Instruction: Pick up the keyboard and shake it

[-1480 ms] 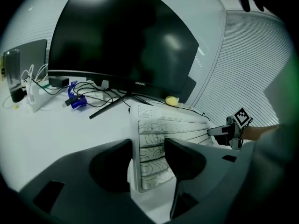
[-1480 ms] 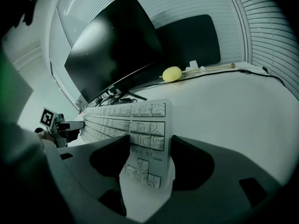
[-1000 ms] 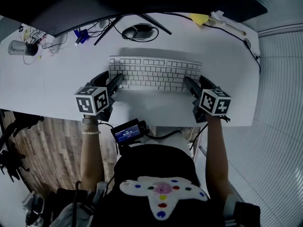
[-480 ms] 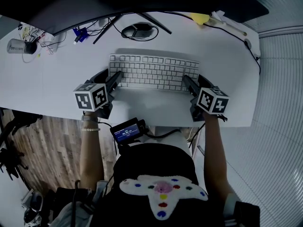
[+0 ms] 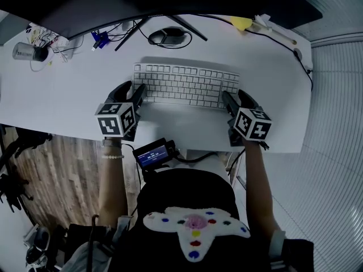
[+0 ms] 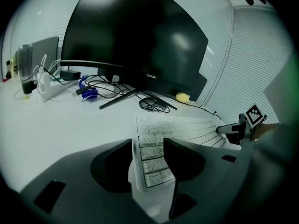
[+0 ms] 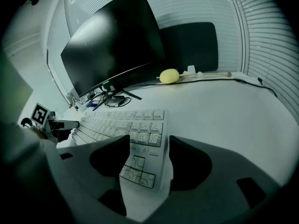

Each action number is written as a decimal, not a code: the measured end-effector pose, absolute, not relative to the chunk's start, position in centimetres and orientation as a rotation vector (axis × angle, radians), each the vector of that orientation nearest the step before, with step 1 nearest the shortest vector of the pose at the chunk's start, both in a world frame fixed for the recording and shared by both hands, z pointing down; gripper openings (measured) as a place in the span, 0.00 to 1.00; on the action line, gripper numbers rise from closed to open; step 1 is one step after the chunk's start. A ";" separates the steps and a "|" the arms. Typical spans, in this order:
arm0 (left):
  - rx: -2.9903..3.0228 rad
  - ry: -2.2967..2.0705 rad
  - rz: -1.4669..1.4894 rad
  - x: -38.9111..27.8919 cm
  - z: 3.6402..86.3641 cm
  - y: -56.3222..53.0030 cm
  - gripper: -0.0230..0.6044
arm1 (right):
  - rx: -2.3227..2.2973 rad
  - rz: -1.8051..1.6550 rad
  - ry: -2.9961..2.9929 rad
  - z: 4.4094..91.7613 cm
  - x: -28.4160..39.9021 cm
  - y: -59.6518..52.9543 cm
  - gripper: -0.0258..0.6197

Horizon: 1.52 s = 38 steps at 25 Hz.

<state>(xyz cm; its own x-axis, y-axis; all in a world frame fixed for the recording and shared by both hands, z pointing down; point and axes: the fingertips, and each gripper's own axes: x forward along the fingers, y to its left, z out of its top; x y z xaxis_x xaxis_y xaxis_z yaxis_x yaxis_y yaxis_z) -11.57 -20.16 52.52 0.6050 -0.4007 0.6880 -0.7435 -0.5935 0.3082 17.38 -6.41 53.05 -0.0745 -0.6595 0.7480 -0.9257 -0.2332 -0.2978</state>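
The keyboard (image 5: 186, 85) lay flat at the middle of the counter (image 5: 68, 103), parallel to its front edge, with each short end between a pair of widely parted jaws. The left hand-held gripper (image 6: 147, 148) had just been closing a little around the left end. The right hand-held gripper (image 7: 149, 146) straddled the right end, and neither seemed to be pressing yet. With so little of each end taken, a shake could probably twist the board loose. One side clamping first could also skew it toward the mouse (image 5: 167, 37) near the back edge, and a jaw bearing on keycaps might slip. Against a second earlier, both hand-held grippers looked tilted further in toward the board's ends, while the keyboard had not left the counter.
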 end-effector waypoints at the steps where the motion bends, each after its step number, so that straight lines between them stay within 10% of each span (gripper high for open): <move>1: 2.261 -0.937 0.778 -11.9 52.2 -20.2 0.37 | 1.913 1.175 -1.704 52.6 17.6 -6.2 0.47; 9: 2.470 -1.109 0.702 -11.8 46.7 -19.2 0.08 | 1.953 0.890 -1.734 48.5 17.9 -5.2 0.14; 38: 2.971 -1.005 0.394 -3.0 27.6 -12.8 0.06 | 2.002 0.344 -2.176 29.1 12.0 -6.8 0.11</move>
<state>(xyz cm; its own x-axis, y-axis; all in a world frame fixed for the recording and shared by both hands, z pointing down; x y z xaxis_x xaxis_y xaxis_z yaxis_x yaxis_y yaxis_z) -3.00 -12.77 27.62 0.7666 -0.6002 0.2280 -0.5954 -0.7975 -0.0977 11.96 -6.76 29.09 -0.0877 -0.9576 0.2745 -0.9955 0.0748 -0.0574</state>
